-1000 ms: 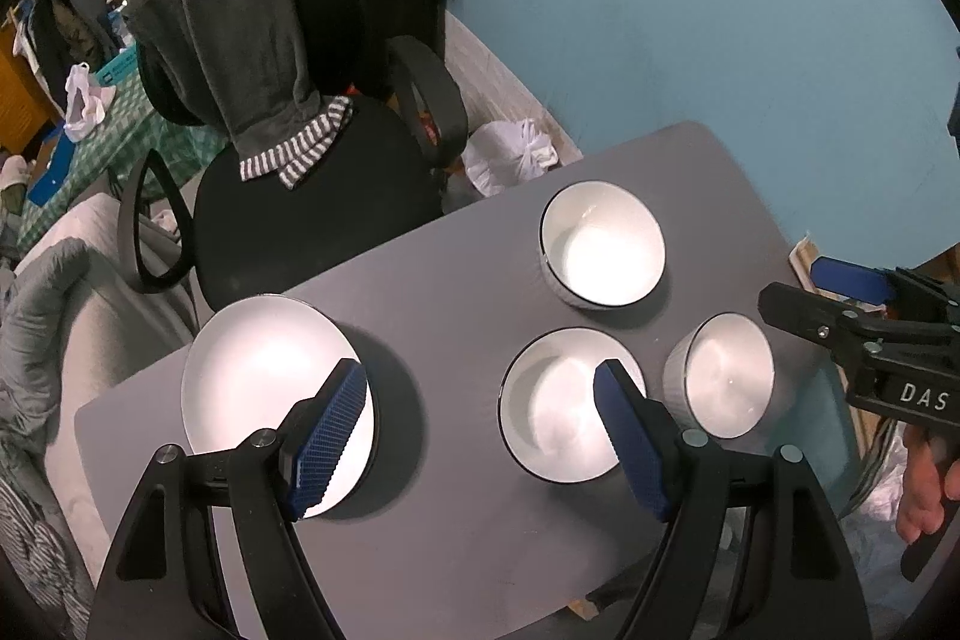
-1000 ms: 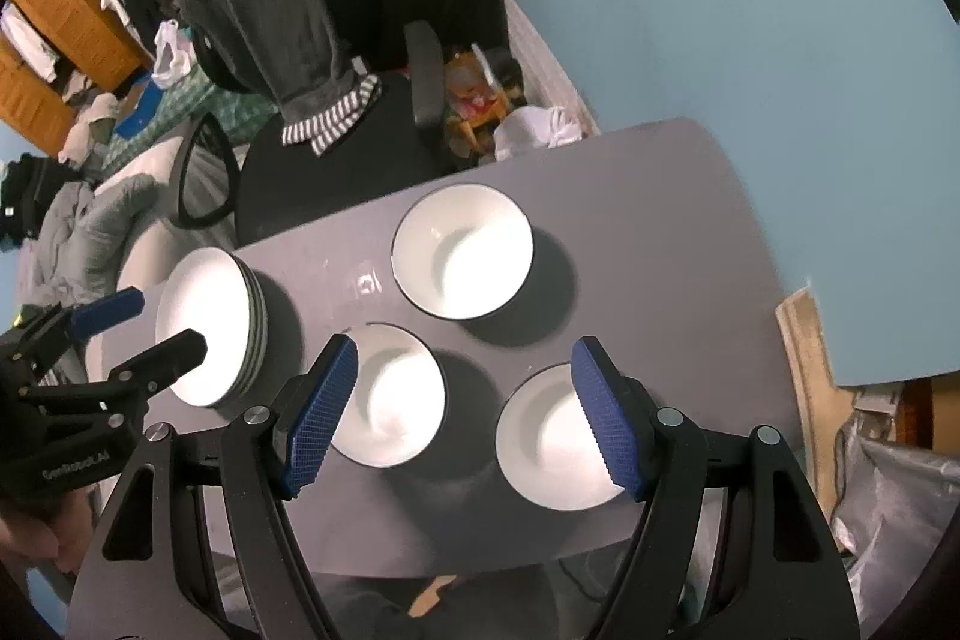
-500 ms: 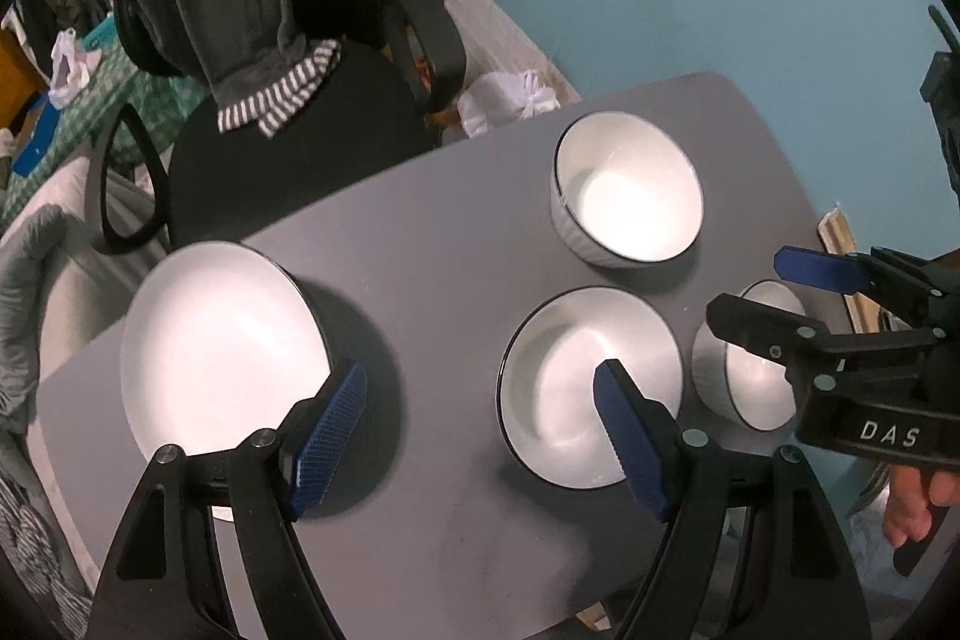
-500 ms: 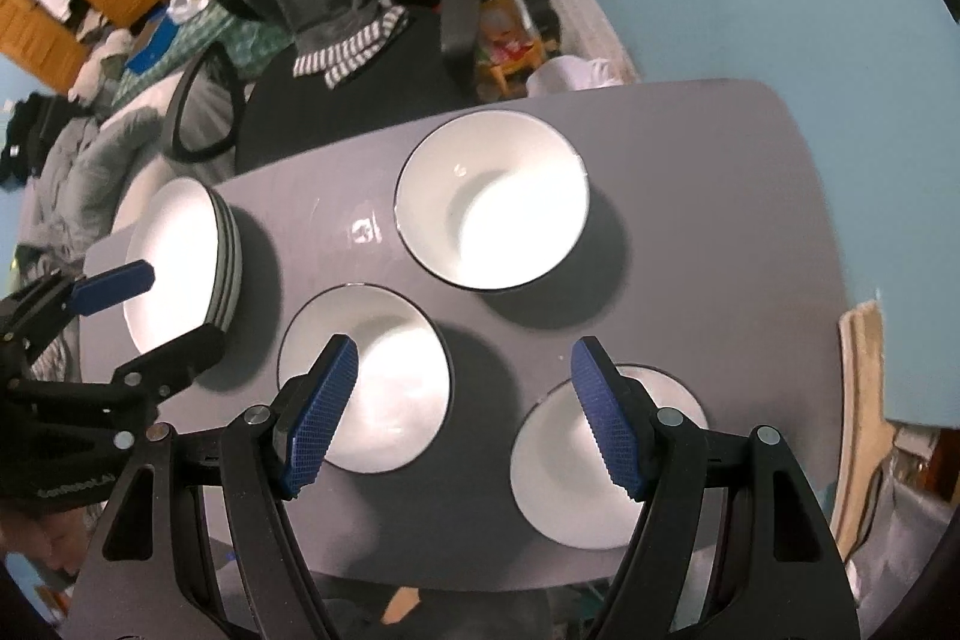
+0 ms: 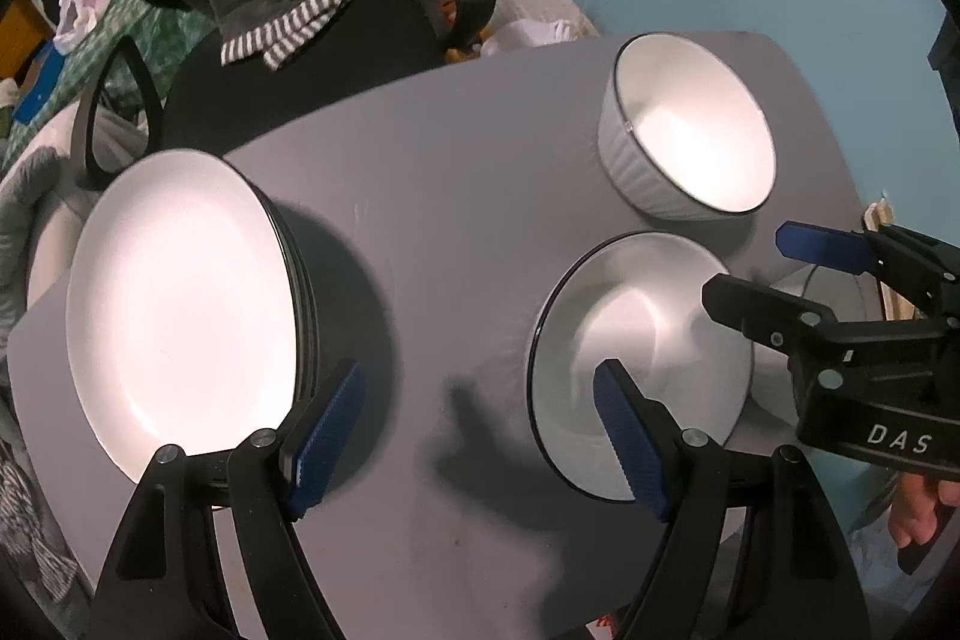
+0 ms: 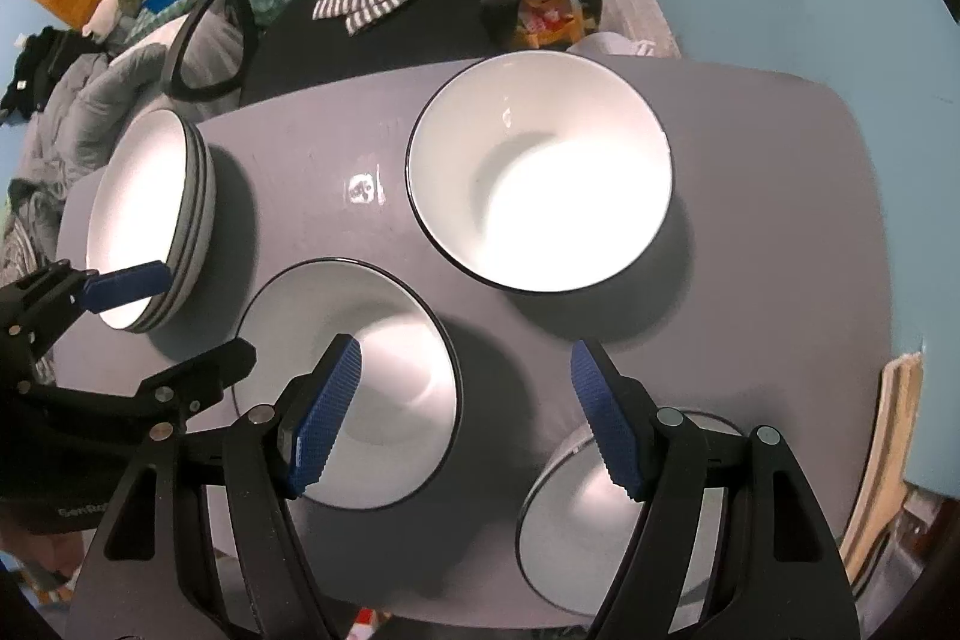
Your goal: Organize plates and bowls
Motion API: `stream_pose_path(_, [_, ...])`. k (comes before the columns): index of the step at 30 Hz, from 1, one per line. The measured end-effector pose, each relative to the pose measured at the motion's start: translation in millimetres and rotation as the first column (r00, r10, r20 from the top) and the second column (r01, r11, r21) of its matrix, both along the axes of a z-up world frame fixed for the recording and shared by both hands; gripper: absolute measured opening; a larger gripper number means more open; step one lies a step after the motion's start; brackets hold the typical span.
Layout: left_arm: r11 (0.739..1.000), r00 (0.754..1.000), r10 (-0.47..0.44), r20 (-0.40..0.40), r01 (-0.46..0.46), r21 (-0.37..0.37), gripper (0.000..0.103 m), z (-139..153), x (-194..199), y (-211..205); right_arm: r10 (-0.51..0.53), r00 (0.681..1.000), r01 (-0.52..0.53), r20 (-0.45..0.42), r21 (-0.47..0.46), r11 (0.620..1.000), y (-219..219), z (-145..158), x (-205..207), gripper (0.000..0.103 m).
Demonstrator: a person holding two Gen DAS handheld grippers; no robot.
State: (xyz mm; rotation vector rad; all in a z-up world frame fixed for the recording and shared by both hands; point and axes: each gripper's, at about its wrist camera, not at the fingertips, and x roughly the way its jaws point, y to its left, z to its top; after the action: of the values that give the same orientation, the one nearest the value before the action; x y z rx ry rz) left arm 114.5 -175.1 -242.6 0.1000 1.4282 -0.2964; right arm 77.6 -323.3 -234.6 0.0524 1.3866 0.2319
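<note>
Both grabbers hang over the table (image 6: 750, 196), fingers spread wide, holding nothing: left gripper (image 5: 480, 436) above the plates (image 5: 180, 304), right gripper (image 6: 465, 418) above the bowls (image 6: 348, 400).

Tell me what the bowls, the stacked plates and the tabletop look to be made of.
Bowls, e.g. the deep bowl: probably glazed ceramic, glossy white with bright highlights, a thin dark rim and a ribbed outer wall. Stack of plates: likely the same glazed ware, with dark rims. Tabletop: smooth matte grey, perhaps laminate or painted board; the pictures don't settle it.
</note>
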Motion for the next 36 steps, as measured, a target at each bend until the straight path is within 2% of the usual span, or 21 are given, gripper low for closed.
stream_pose_path(6, [1.0, 0.999, 0.02, -0.032, -0.021, -0.016, 0.08, -8, 4, -3, 0.012, 0.999, -0.011, -0.035, 0.031, 0.999, 1, -12, 2, 0.071])
stream_pose_path(8, [1.0, 0.999, 0.022, -0.043, -0.022, -0.016, 0.08, -12, 4, -6, 0.012, 0.999, -0.01, -0.052, 0.033, 0.999, 1, -16, 2, 0.066])
stream_pose_path(16, [0.999, 0.995, 0.033, -0.093, -0.036, -0.03, 0.079, -27, 4, -11, 0.014, 0.995, -0.009, -0.101, 0.053, 0.999, 0, -31, 4, 0.054])
stream_pose_path(19, [0.997, 0.991, 0.058, -0.118, -0.063, -0.042, 0.07, -31, 4, -10, 0.023, 0.992, -0.016, -0.127, 0.056, 0.998, 0, -38, 4, 0.047])
stream_pose_path(23, [0.992, 0.981, 0.103, -0.162, -0.113, -0.05, 0.049, -38, 6, -6, 0.05, 0.992, -0.047, -0.115, 0.029, 0.998, 5, -37, 2, 0.046])
stream_pose_path(27, [0.992, 0.977, 0.11, -0.185, -0.12, -0.043, 0.034, -42, 5, -7, 0.072, 0.989, -0.068, -0.132, 0.033, 0.997, 7, -39, 2, 0.039])
stream_pose_path(28, [0.992, 0.976, 0.108, -0.189, -0.117, -0.041, 0.032, -43, 4, -8, 0.076, 0.988, -0.072, -0.134, 0.032, 0.997, 7, -40, 2, 0.038])
stream_pose_path(33, [0.992, 0.973, 0.105, -0.208, -0.116, -0.043, 0.02, -46, 0, -10, 0.102, 0.983, -0.099, -0.154, 0.03, 0.995, 9, -47, -2, 0.021])
stream_pose_path(36, [0.99, 0.97, 0.113, -0.215, -0.128, -0.059, 0.015, -46, -1, -9, 0.111, 0.982, -0.11, -0.15, 0.016, 0.994, 8, -48, -4, 0.02])
